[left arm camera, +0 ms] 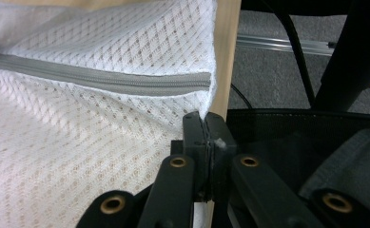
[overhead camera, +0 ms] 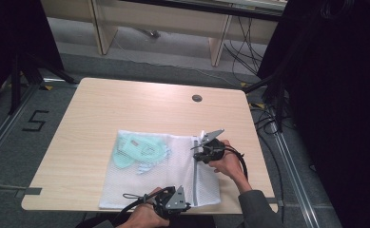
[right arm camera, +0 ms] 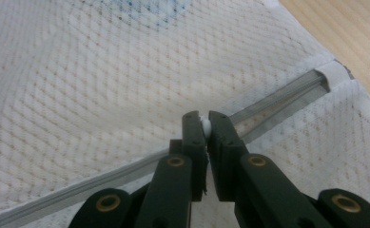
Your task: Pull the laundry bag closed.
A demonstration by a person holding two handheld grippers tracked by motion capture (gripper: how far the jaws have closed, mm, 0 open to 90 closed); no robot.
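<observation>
Soft, light mesh laundry bag (overhead camera: 159, 175); left gripper (left arm camera: 205, 124) clamps its near edge, right gripper (right arm camera: 205, 124) pinches the white zipper pull (right arm camera: 205, 125).

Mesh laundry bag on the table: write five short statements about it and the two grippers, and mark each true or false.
1. The white mesh bag lies flat on the wooden table. True.
2. The right gripper is shut on a small white zipper pull. True.
3. The left gripper hangs open above the middle of the bag. False: its jaws are shut on the bag's edge at the near side of the table.
4. A mint-green garment shows through the mesh. True.
5. The grey zipper runs along the bag's left edge in the high view. False: it runs near the right edge.
</observation>
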